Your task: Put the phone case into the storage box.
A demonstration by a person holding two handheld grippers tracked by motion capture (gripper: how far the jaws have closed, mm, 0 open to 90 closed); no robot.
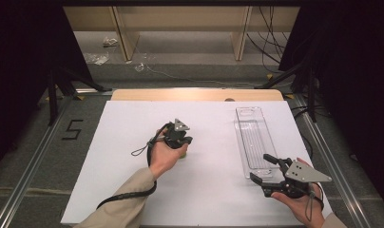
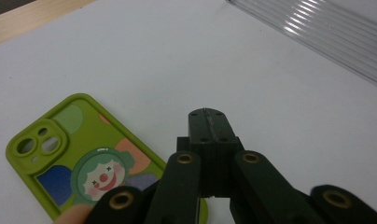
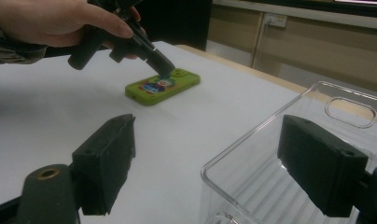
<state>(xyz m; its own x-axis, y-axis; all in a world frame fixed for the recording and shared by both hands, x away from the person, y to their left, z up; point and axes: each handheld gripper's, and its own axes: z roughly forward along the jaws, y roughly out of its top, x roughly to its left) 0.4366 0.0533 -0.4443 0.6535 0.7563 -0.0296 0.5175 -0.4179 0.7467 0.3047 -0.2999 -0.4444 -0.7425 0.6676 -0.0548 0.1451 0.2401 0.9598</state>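
A phone in a green case (image 2: 79,149) with a clown picture lies back up on the white table top (image 1: 133,142). My left gripper (image 2: 207,114) is shut with nothing between its jaws, its tip just over the phone's right edge. From the right gripper view the left gripper (image 3: 164,69) slants down onto the phone (image 3: 177,81), held by a hand. In the high view the left gripper (image 1: 180,142) covers most of the phone (image 1: 183,154). My right gripper (image 1: 261,167) is open at the near end of a clear plastic tray (image 1: 254,137). Its jaws (image 3: 214,163) straddle the tray's corner (image 3: 252,140).
The long clear tray has nothing in it and runs away from me on the right half of the table. A wooden strip (image 1: 195,94) borders the far edge. Metal rails (image 1: 33,156) and black stands flank the table.
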